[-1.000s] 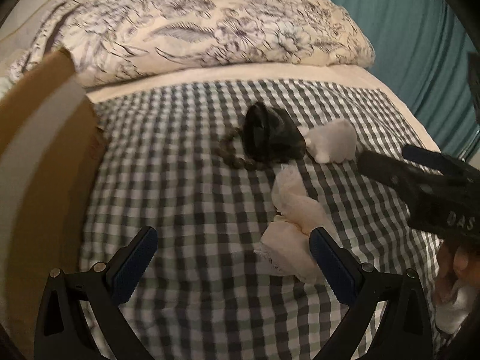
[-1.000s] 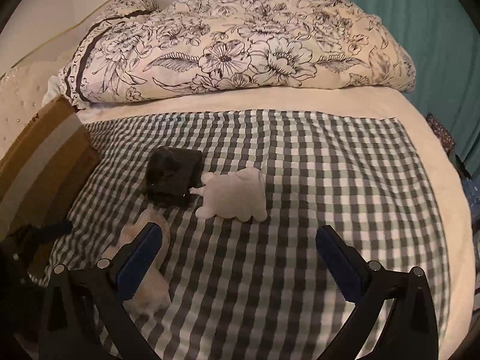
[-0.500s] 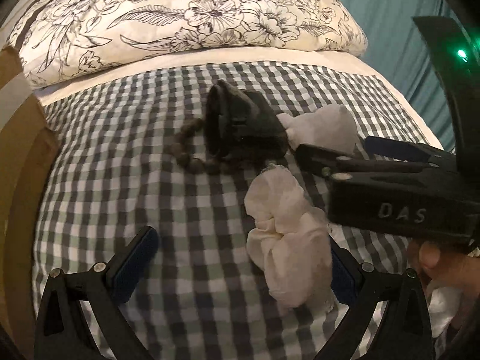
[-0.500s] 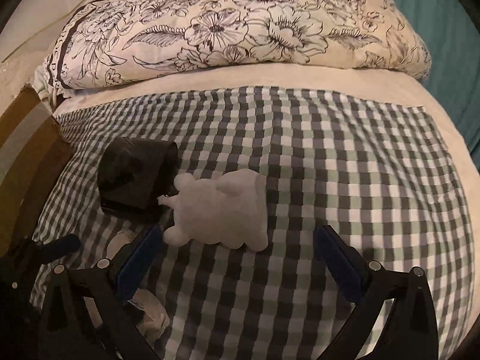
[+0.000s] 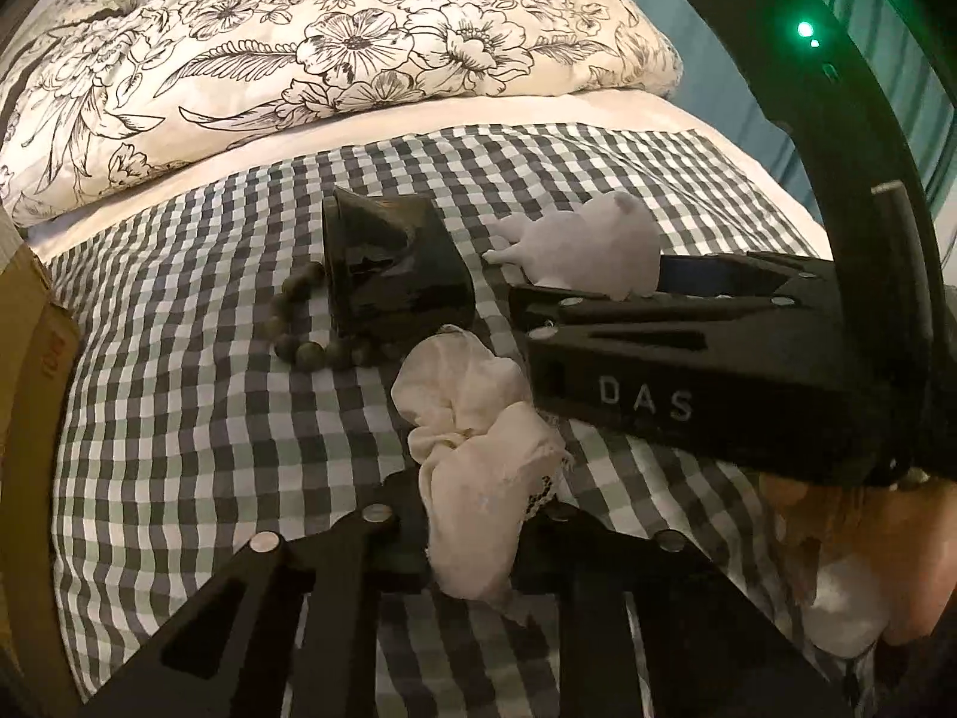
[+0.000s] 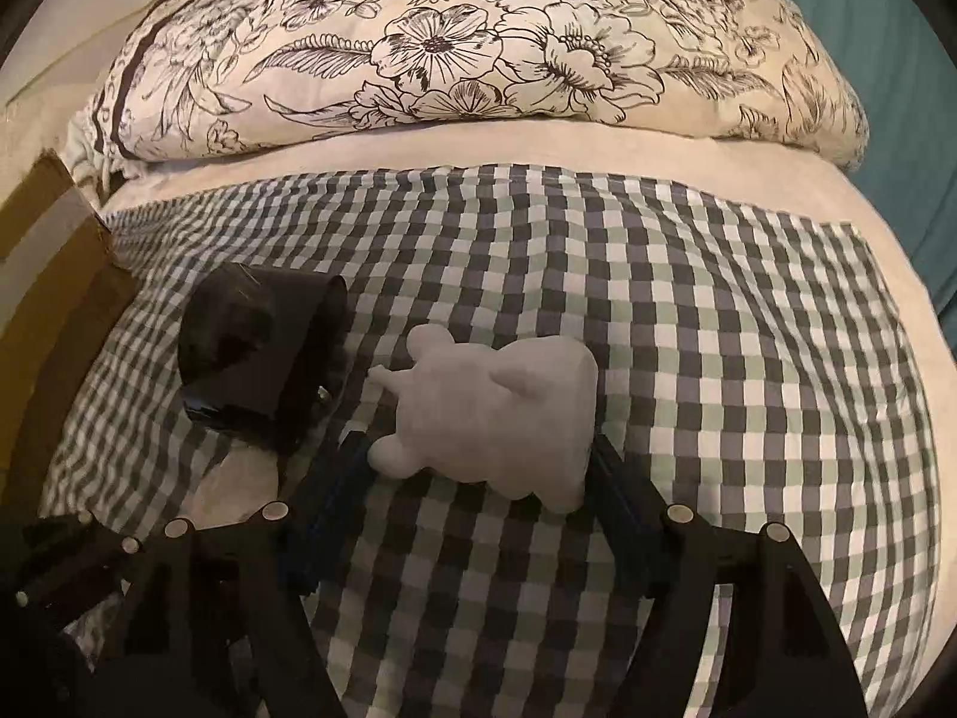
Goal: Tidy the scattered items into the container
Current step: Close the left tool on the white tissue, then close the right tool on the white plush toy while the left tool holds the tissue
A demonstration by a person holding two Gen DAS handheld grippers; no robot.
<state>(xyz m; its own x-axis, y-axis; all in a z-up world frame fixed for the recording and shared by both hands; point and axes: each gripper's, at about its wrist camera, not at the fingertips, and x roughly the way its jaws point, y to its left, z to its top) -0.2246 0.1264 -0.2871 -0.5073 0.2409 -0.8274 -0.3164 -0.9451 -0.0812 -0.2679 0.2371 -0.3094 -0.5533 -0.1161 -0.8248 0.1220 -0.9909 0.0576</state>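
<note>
Pinching the cream scrunchie [image 5: 472, 466] between the fingers of the left gripper [image 5: 472, 514], jaws drawn in tight on the crumpled fabric, its upper folds spilling forward past the tips. Lying just ahead and slightly left of those tips: a string of dark green beads [image 5: 311, 335] curling round the near edge of a black glossy case [image 5: 389, 275]. Resting to the far left of the left gripper, a cardboard box [image 5: 36, 359], with a scrap of red print on its flap, too blurred to read.

Closing the right gripper [image 6: 478, 478] around the white plush toy [image 6: 496, 413], blue pads [image 6: 335, 484] sitting at either flank of the plush; seemingly touching it, though actual squeeze hard to judge from the wrist view. Showing the letters "DAS" in pale lettering on the side of the right gripper [image 5: 688, 359] in the left view, with a green light glowing on the black arc above it. Sitting just left of the right gripper's left finger, the same black case [image 6: 263, 353].

Spreading under everything, a grey-green checked blanket [image 6: 718, 359], and beyond it a floral duvet [image 6: 478, 48] and teal curtain [image 6: 885, 60]
</note>
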